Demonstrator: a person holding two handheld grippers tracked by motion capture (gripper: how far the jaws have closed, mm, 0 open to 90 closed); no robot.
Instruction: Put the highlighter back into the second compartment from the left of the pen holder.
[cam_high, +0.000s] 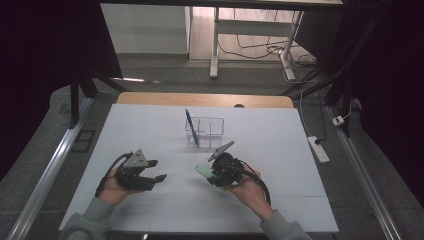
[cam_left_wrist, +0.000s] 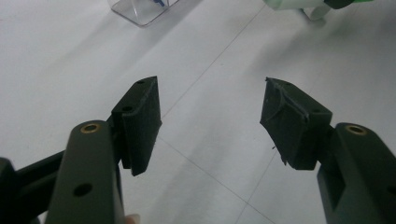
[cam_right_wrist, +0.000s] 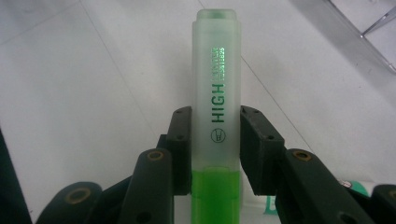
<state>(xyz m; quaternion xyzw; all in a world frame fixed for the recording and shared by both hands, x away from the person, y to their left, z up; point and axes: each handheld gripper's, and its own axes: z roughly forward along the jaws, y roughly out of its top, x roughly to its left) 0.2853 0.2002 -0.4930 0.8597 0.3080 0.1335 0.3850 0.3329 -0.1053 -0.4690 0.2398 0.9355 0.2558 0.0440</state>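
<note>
Highlighter: green body with a frosted clear cap, clamped between the pads of your right gripper; the cap end points away from you, toward 12 o'clock in the right gripper view. In the high view the highlighter sticks out of the gripper toward 9 o'clock, tilted, a little above the sheet.

Right gripper: grasping the highlighter across the cap, just above where the green barrel begins; both pads press on it.

Left gripper: released, jaws spread wide with nothing between them. It sits at 9 o'clock from your right gripper, well apart, with bare sheet in the gap. Through its spread jaws you see the white surface and its faint seams.

Clear organiser: a see-through compartmented box at 12 o'clock from your right gripper, near it but apart. Its corner shows at the top of the left gripper view.

Blue pen: stands tilted in the left compartment of the organiser, leaning toward 11 o'clock.

Table sheet: white; the stretch between the highlighter and the organiser is open.

Around you: a white power strip lies on the floor at 3 o'clock off the table; a desk frame stands beyond at 12 o'clock.
</note>
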